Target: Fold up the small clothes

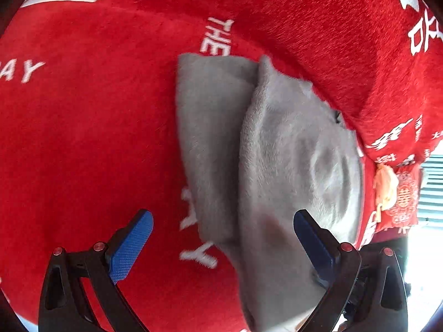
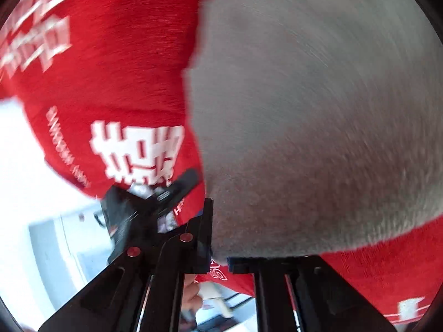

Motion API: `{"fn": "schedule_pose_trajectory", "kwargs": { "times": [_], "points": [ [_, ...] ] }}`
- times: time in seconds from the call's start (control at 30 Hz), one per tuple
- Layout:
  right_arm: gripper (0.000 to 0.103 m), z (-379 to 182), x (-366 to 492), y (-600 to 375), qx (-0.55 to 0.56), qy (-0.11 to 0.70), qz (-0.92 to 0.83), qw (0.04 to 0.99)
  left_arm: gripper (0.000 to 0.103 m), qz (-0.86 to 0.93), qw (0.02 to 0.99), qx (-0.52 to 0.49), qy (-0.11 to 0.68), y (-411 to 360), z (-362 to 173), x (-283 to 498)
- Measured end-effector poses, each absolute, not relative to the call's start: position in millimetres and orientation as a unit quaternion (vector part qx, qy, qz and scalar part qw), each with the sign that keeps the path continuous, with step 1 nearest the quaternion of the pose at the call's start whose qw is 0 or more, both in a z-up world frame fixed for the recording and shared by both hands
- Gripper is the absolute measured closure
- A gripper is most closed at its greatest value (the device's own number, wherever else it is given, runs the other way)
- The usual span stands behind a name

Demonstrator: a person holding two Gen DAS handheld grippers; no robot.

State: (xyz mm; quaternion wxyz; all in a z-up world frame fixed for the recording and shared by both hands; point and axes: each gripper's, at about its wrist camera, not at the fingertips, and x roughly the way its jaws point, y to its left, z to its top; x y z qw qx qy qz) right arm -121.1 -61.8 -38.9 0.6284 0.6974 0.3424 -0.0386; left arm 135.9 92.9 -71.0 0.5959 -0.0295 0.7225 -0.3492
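Note:
A small grey fleece garment (image 1: 277,152) lies partly folded on a red plush cover (image 1: 83,138) with white lettering. My left gripper (image 1: 221,238) is open just above it, blue pads wide apart; its right pad (image 1: 313,238) is over the cloth's near part, the left pad (image 1: 130,246) over the red cover. In the right wrist view the grey cloth (image 2: 318,110) fills the frame, blurred. My right gripper (image 2: 218,254) is shut on the cloth's near edge.
A red cushion (image 1: 346,55) with white characters rises behind the cloth. A small red pouch (image 1: 401,199) sits at the right edge. A black device (image 2: 146,207) and bright floor (image 2: 41,179) show at the left of the right wrist view.

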Motion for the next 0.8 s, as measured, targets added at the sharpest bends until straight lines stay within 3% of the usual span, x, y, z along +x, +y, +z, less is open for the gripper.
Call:
{"fn": "schedule_pose_trajectory", "kwargs": {
  "times": [0.2, 0.4, 0.57, 0.63, 0.67, 0.8],
  "points": [
    [0.095, 1, -110, -73, 0.634, 0.366, -0.001, 0.681, 0.001, -0.377, 0.570, -0.063, 0.727, 56, -73, 139],
    [0.094, -31, -117, -50, 0.589, 0.465, -0.016, 0.660, 0.001, -0.383, 0.571, 0.006, 0.726, 23, -77, 122],
    [0.084, -29, -130, -30, 0.507, 0.561, -0.021, 0.654, 0.001, -0.404, 0.579, 0.095, 0.702, 3, -73, 104],
    [0.065, -15, -139, -35, 0.473, 0.576, -0.028, 0.666, 0.001, -0.408, 0.579, 0.108, 0.697, 3, -71, 101],
    [0.062, -7, -144, -42, 0.460, 0.579, -0.037, 0.672, 0.001, -0.409, 0.578, 0.106, 0.698, 2, -72, 101],
    [0.062, 17, -157, -83, 0.435, 0.566, -0.085, 0.695, 0.002, -0.400, 0.578, 0.081, 0.706, 5, -72, 106]
  ]
}}
